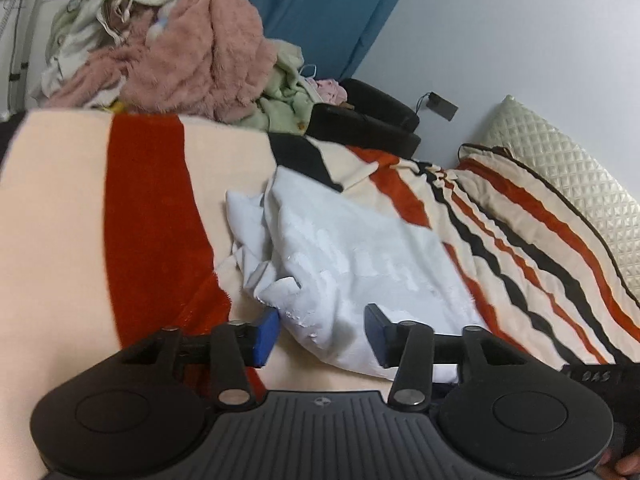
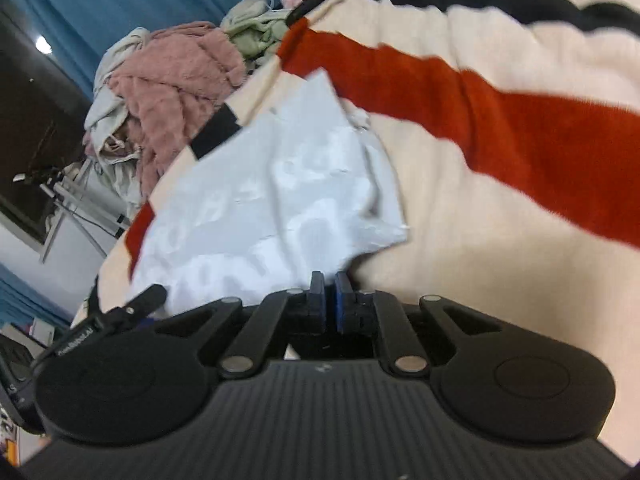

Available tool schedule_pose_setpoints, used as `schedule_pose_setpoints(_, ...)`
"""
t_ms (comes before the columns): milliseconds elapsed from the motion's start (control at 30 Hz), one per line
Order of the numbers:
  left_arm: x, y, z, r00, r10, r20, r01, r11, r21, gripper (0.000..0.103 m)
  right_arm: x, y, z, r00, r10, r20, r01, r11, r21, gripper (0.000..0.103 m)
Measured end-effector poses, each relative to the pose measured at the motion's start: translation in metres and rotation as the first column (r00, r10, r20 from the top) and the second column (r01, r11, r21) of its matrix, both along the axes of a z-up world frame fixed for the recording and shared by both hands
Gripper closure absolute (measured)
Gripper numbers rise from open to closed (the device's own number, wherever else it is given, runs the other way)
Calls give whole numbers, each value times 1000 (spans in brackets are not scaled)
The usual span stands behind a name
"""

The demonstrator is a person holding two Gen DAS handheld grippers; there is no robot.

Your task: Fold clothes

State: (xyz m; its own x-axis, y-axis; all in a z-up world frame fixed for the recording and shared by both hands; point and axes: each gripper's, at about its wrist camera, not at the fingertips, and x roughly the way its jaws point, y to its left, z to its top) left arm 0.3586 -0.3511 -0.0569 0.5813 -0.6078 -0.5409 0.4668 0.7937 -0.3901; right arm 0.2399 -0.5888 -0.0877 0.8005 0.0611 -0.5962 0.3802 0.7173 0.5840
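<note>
A white garment (image 1: 352, 264) lies crumpled on a striped cream, red and black blanket (image 1: 72, 216). My left gripper (image 1: 322, 330) is open, its blue pads (image 1: 266, 334) on either side of the garment's near edge, not closed on it. In the right wrist view the same white garment (image 2: 272, 204) spreads across the blanket (image 2: 500, 240). My right gripper (image 2: 330, 300) is shut, its blue pads (image 2: 342, 304) pressed together at the garment's near edge. Whether cloth is pinched between them is hidden.
A pile of unfolded clothes with a pink fluffy item (image 1: 200, 52) sits at the far end of the bed, also in the right wrist view (image 2: 172, 80). A quilted pillow (image 1: 568, 168) leans on the wall at right. Black cushions (image 1: 368, 120) and a blue curtain (image 1: 320, 12) stand behind.
</note>
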Motion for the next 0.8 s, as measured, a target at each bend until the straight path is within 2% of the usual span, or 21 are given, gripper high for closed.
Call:
schedule_pose_setpoints(67,-18,7,24,1000,-10,15,10,1000,-2,50,-7,7,17,1000,15,5,-15,999,-39,93)
schedule_pose_setpoints(267,-94,27,121,989,-39,143,35,999,25,46,-49,33,100,992,90,90,-79,989,-126,93)
schedule_pose_setpoints(333,-126,35,152,981,-40,191,35,999,29,38,-67,44,124,986,114,120,-93,982,-166,92)
schedule_pose_setpoints(400,-157,43,177,969,-28,244,20,999,36,14,-87,59,147,977,159,141,-126,968,-219,85)
schedule_pose_setpoints(433,-173,47,189,962,-23,272,13,999,38,9,-98,67,157,972,174,157,-130,958,-255,60)
schedule_pose_setpoints(467,-190,53,200,956,-23,294,10,999,43,1,-110,75,166,967,187,174,-130,947,-293,25)
schedule_pose_setpoints(500,-207,58,211,950,-20,313,5,999,48,0,-124,84,175,961,191,202,-118,937,-329,11)
schedule_pose_setpoints(533,-223,63,221,943,-14,333,-5,998,55,0,-136,91,182,953,193,232,-103,930,-354,5)
schedule_pose_setpoints(667,-276,82,247,929,-2,371,-27,997,73,0,-174,110,203,934,227,277,-100,908,-407,4)
schedule_pose_setpoints(800,-318,100,256,917,13,399,-46,996,71,0,-205,125,211,924,234,302,-82,894,-441,4)
